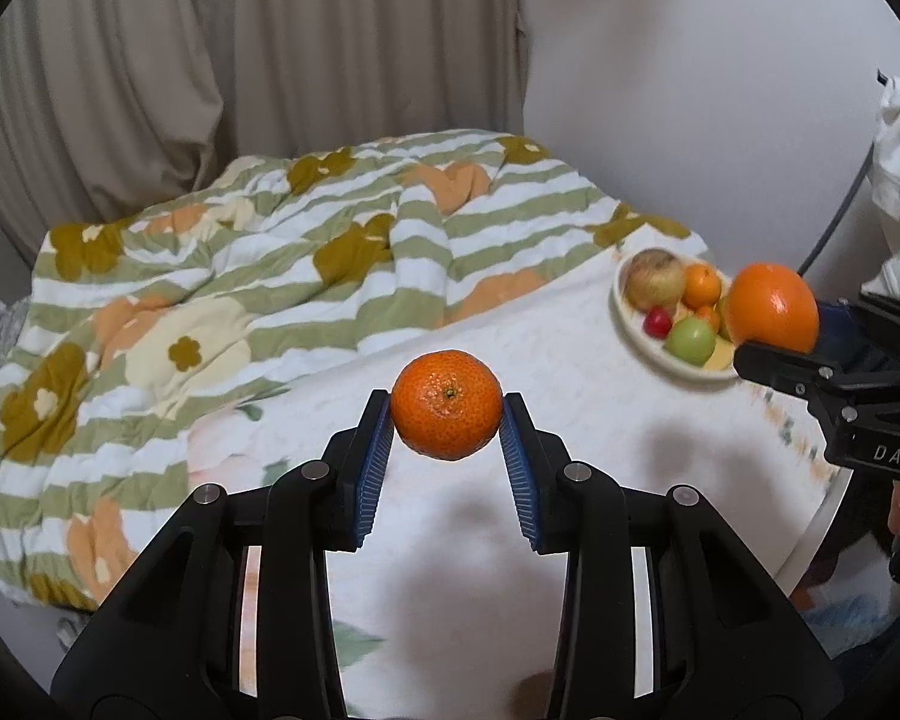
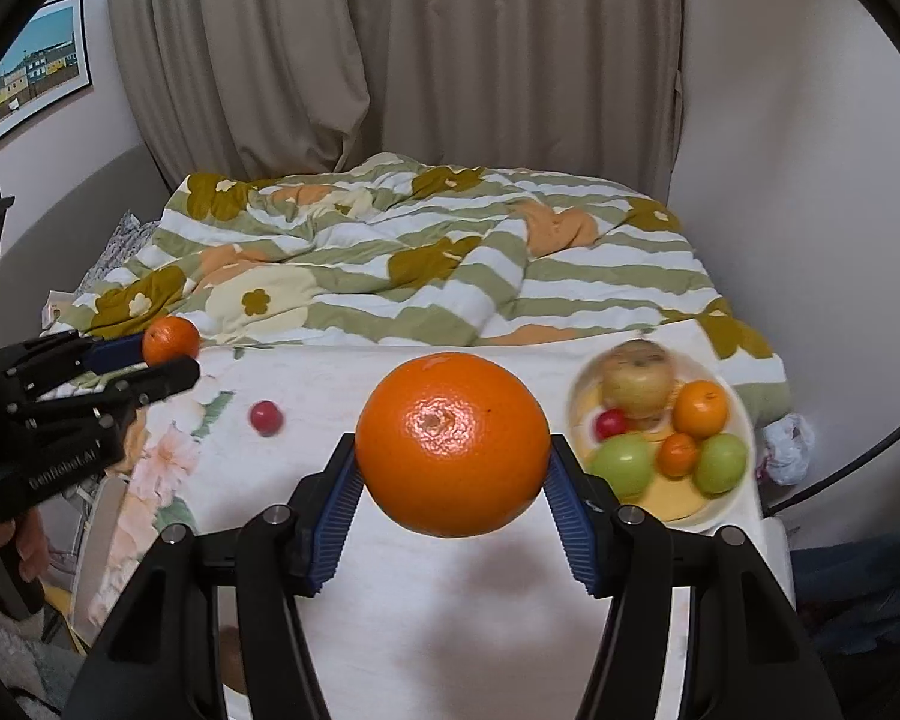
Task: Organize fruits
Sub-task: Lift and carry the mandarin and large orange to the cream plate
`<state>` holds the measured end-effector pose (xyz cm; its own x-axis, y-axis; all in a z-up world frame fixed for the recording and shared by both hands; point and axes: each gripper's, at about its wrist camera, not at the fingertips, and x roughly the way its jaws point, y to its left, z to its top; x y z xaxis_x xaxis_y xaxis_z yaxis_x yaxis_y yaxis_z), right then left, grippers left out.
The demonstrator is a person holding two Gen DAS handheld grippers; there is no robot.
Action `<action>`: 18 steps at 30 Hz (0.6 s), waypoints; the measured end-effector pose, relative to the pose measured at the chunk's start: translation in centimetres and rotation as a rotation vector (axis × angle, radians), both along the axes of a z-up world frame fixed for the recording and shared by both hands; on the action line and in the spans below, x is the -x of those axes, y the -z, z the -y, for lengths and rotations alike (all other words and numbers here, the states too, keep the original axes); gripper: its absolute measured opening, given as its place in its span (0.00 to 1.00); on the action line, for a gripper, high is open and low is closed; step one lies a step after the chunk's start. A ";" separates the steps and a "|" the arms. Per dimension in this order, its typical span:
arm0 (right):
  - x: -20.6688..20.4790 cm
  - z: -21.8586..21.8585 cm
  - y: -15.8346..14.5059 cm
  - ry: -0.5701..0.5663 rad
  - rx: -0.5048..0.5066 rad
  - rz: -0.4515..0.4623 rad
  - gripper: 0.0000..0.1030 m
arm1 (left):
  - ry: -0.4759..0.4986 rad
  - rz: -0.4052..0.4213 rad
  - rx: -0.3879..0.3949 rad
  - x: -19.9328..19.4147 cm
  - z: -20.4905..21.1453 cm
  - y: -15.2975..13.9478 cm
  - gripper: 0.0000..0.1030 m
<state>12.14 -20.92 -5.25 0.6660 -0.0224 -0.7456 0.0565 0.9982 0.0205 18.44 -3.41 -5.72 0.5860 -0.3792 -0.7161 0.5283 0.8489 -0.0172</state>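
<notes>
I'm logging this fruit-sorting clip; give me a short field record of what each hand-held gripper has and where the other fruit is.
left hand-held gripper: shut on small mandarin, held above the cloth
right hand-held gripper: shut on large orange, held above the cloth
bowl: one yellowish apple, two small oranges, two green fruits, one red fruit
loose on tablecloth: small red fruit

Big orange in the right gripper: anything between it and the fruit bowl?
Nothing visible. The big orange, clamped in the right gripper, hangs above bare cloth; the bowl lies just right of it, already holding several fruits.
</notes>
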 end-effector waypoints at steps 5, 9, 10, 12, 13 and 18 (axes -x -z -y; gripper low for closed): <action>0.6 5.6 -0.3 -0.011 -0.017 -0.015 0.54 | -0.036 -0.003 0.007 1.0 4.5 -0.8 0.42; 0.9 9.8 -0.5 -0.024 -0.015 -0.005 0.54 | -0.049 -0.011 0.007 1.4 8.9 -0.8 0.42; 0.9 10.8 -0.5 -0.028 -0.016 -0.005 0.54 | -0.052 -0.012 0.008 1.5 9.8 -0.8 0.42; 0.9 12.8 -0.5 -0.037 -0.018 -0.003 0.54 | -0.059 -0.019 0.016 1.5 11.9 -0.7 0.42; 0.8 13.7 -0.4 -0.042 -0.018 -0.005 0.54 | -0.063 -0.023 0.018 1.4 12.8 -0.6 0.42; 0.0 17.7 0.1 -0.059 -0.022 -0.018 0.54 | -0.078 -0.057 0.025 0.4 17.1 0.4 0.42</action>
<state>12.11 -38.63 -5.35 0.6519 0.0330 -0.7576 -0.0023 0.9991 0.0415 18.07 -20.54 -6.10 0.5729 -0.3521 -0.7401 0.4580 0.8864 -0.0672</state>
